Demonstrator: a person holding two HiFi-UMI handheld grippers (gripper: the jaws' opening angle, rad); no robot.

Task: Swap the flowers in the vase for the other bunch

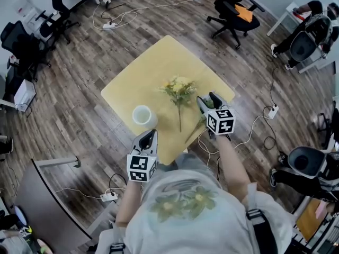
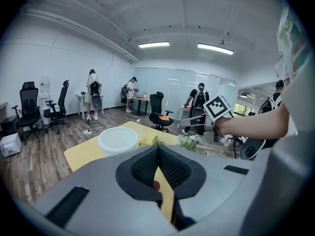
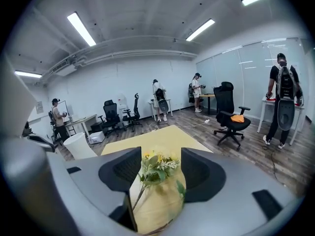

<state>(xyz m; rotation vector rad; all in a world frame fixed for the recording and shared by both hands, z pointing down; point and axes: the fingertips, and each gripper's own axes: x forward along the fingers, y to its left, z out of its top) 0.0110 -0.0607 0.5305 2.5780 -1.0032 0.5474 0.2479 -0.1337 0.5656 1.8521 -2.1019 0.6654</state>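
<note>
**Right jaws wide around a leafy bunch, left jaws together, vase empty**

We see the right gripper (image 3: pixel 161 157) with its two jaws standing wide apart. Between them shows a leafy bunch (image 3: pixel 156 170) of green foliage with small pale yellow and white blossoms, and neither pad presses on it. Its thin stem slants down to the left and disappears behind the base of the left-hand jaw. From the head view we find the same greenery between the tips of that gripper (image 1: pixel 208 101), with a stem running back towards the person close to the near edge of the table. We cannot tell whether this bunch rests on the tabletop.

The left gripper (image 2: pixel 157 148) has its jaws together at the tips with nothing between them. It hovers at the near corner of the table, just on the person's side of the vase.

The vase (image 1: pixel 142 115) is a plain white round cup, upright and empty, on the pale yellow square table (image 1: pixel 153 62). To its right, between it and the right gripper, a yellow bunch (image 1: pixel 179 88) of flowers lies flat on the tabletop, blossoms away from the person and stem towards them.

Around the table we see a wood-plank floor (image 1: pixel 79 105) with white cables. A black office chair with an orange cushion (image 1: pixel 235 12) stands beyond.
</note>
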